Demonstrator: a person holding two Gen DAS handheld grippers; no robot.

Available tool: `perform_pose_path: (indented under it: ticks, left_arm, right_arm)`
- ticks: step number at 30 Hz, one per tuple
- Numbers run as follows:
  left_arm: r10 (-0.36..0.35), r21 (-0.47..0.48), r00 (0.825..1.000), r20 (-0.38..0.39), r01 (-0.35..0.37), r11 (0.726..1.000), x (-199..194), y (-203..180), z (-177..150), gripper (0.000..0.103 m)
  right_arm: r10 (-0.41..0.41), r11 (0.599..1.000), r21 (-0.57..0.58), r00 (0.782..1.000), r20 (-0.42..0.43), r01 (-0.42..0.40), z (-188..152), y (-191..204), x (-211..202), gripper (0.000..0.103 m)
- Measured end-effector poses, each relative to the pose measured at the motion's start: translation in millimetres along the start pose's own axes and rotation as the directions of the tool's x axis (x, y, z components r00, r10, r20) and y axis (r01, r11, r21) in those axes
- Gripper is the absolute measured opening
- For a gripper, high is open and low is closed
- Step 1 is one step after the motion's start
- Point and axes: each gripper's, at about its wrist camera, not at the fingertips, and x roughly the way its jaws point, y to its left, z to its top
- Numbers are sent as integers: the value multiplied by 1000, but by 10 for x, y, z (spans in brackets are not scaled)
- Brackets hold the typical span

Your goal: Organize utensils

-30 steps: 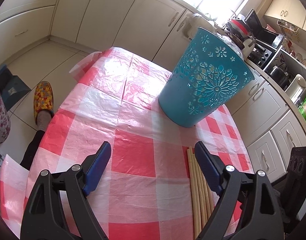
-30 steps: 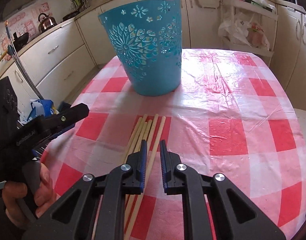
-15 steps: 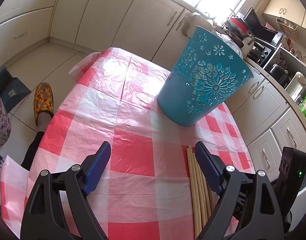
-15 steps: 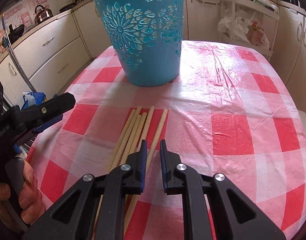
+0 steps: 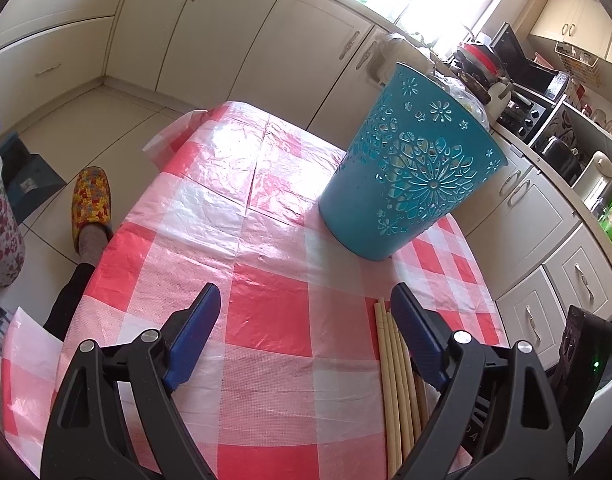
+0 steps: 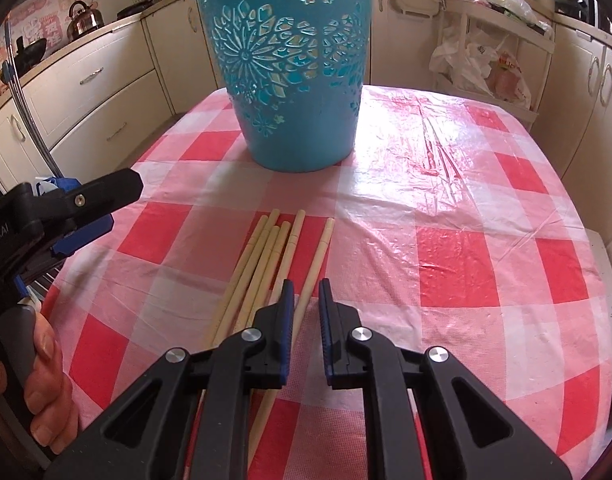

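- My right gripper (image 6: pixel 306 284) points down at the table. Its blue pads are drawn almost together, with only a narrow slot left between them.
- One pale chopstick (image 6: pixel 319 248) shows through that slot, lying on the cloth. It looks thinner than the gap, and I cannot see either pad pressing on it.
- Just to the left of it, the other chopsticks (image 6: pixel 266 256) lie bundled side by side, their tips pointing toward the basket. They all rest flat on the red-and-white checked tablecloth (image 6: pixel 465 200).
- My left gripper (image 5: pixel 306 296) hangs over the same cloth with its jaws spread wide and nothing between them. From its own camera the chopsticks (image 5: pixel 393 360) lie just inside and partly under its right finger.
- From the right wrist camera the left gripper (image 6: pixel 98 208) sits at the table's left edge, well to the side of the bundle, with the hand (image 6: pixel 42 380) wrapped round its grip.
- Farther on, the teal cut-out basket (image 6: pixel 294 72) stands upright on the cloth, beyond the chopstick tips and apart from them. In the left wrist camera the basket (image 5: pixel 409 184) is ahead and to the right.
- Beside the table, down on the tiled floor, is a foot in a flowered slipper (image 5: pixel 92 200).
- Behind everything run cream cabinets (image 5: pixel 226 40), with a kettle (image 6: pixel 82 20) on the counter and plastic bags (image 6: pixel 477 68) hanging from a white rack.
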Motion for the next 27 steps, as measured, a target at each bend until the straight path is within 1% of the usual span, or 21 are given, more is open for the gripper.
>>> perform_pose_path:
  ticks: [4,7,15,20,23,27]
  left_arm:
    - [-7,-6,1000,2,7,1000,-8,9,-2,84]
    - [-11,-10,1000,3,11,1000,-10,21,-2,84]
    - [-10,-16,1000,1,10,1000,-10,27,-4,85]
    - [-13,-21,1000,3,13,1000,-12,34,-6,85]
    - [-9,-20,1000,0,9,1000,-2,28,-5,85]
    - [-3,-17,1000,-6,3,1000,14,16,-1,86]
  right_arm:
    - [-42,999,-16,999,1,42,-4,35,1,13]
    - [-58,998,-16,998,4,58,-8,30,-6,13]
    - [-63,998,14,998,1,63,-9,-41,-16,13]
    - [-82,995,57,997,2,82,-38,-142,-53,12]
    - [-93,994,63,996,-2,93,-60,-192,-76,11]
    - [-88,992,87,996,-1,88,-79,-256,-100,11]
